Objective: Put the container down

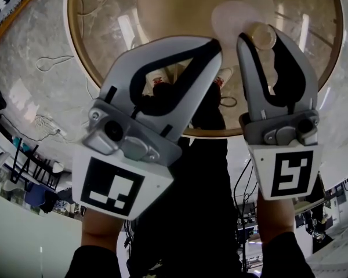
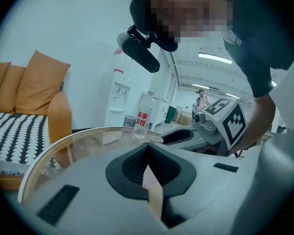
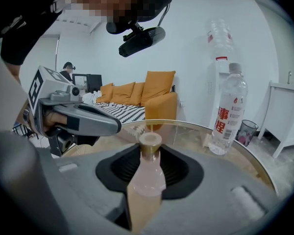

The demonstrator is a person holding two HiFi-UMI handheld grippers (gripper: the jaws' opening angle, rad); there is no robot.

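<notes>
A small pale pink container (image 3: 148,176) with a gold cap (image 3: 150,143) stands upright between the black pads of my right gripper (image 3: 150,153), which is shut on its body. In the head view the container (image 1: 235,17) shows at the tips of the right gripper (image 1: 252,39), over the round glass table (image 1: 75,39). Just to its left is my left gripper (image 1: 211,46). The left gripper (image 2: 148,150) has its jaws closed together with nothing between them.
A clear water bottle with red print (image 3: 228,109) stands on the glass table (image 3: 250,153) at the right; the left gripper view shows the same bottle (image 2: 143,116) beside a dark cup (image 2: 129,121). An orange sofa (image 3: 157,89) stands behind, and a small bin (image 3: 245,131) beside a white cabinet.
</notes>
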